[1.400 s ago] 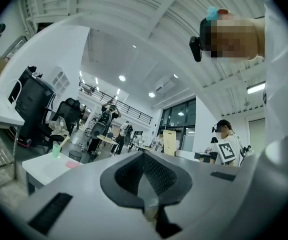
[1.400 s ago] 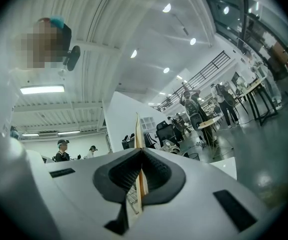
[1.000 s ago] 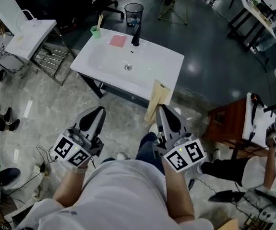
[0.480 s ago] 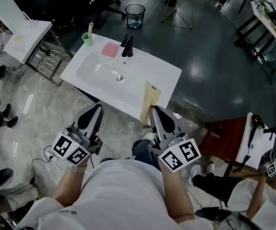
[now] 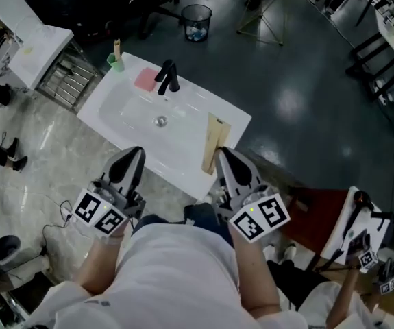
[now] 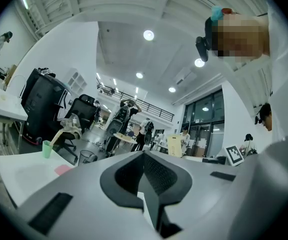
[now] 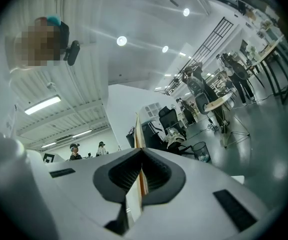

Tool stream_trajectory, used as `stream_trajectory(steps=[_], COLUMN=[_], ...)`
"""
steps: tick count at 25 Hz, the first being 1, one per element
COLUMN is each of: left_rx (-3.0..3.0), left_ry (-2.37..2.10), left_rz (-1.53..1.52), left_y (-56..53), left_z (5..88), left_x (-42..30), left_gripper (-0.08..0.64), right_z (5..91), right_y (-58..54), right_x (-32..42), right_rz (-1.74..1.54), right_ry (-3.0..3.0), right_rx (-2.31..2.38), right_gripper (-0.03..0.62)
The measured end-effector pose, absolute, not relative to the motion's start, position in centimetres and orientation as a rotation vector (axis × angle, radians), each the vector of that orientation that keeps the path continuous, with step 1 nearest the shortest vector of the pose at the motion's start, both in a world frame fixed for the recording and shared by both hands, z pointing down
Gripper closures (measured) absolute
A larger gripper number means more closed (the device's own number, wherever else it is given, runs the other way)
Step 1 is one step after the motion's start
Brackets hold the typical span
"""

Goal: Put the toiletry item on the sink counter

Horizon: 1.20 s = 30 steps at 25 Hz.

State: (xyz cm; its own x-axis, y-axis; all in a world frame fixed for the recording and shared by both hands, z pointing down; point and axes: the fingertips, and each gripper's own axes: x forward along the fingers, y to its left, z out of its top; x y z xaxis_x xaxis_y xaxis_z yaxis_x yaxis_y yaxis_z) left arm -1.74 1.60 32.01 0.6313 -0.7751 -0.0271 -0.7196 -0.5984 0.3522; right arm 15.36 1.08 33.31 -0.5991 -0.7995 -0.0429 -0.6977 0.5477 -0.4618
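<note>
1. The task is judged to be partway done. The toiletry item, a flat tan carton, is already gripped but has not yet been set down on the sink counter.
2. The carton is held in the right gripper. In the head view it overlaps the counter's near right corner. No contact with the surface is shown, and its height above the counter cannot be told.
3. The right gripper's jaws are narrowed onto the carton's lower end and pressed against its two broad faces. The rest of the carton stands out well beyond the tips, as is seen edge-on in the right gripper view.
4. The left gripper is held beside the counter's near edge with its jaws brought together. Nothing is seen between them in the left gripper view.
5. A green cup is seen at the counter's far left corner. A pink square and a black faucet lie along the far edge. The strip along the right edge is bare and is judged suitable for the carton.
6. Three steps are left: the carton is to be carried over the counter, lowered onto it, and released.
</note>
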Motion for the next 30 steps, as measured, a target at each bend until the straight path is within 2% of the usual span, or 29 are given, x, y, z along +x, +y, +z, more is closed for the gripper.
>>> stream_trajectory(steps=[10, 19, 30], left_rx=[2.513, 2.453, 2.401], left_ry=[-1.257, -1.254, -1.197], left_rz=[-0.204, -0.189, -0.164], left_y=[-0.7, -6.6, -11.1], left_z=[33.9, 34.1, 38.2], left_x=[1.8, -0.9, -2.7], left_gripper=[0.543, 0.543, 0.543], right_z=[35.8, 36.7, 41.3], right_y=[-4.0, -10.4, -15.9], right_x=[18.8, 16.0, 14.4], right_rz=[-0.58, -0.629, -0.688], right_ry=[2.605, 2.667, 2.76], right_rx=[-1.214, -1.254, -1.342], right_gripper=[0.572, 0.572, 0.572])
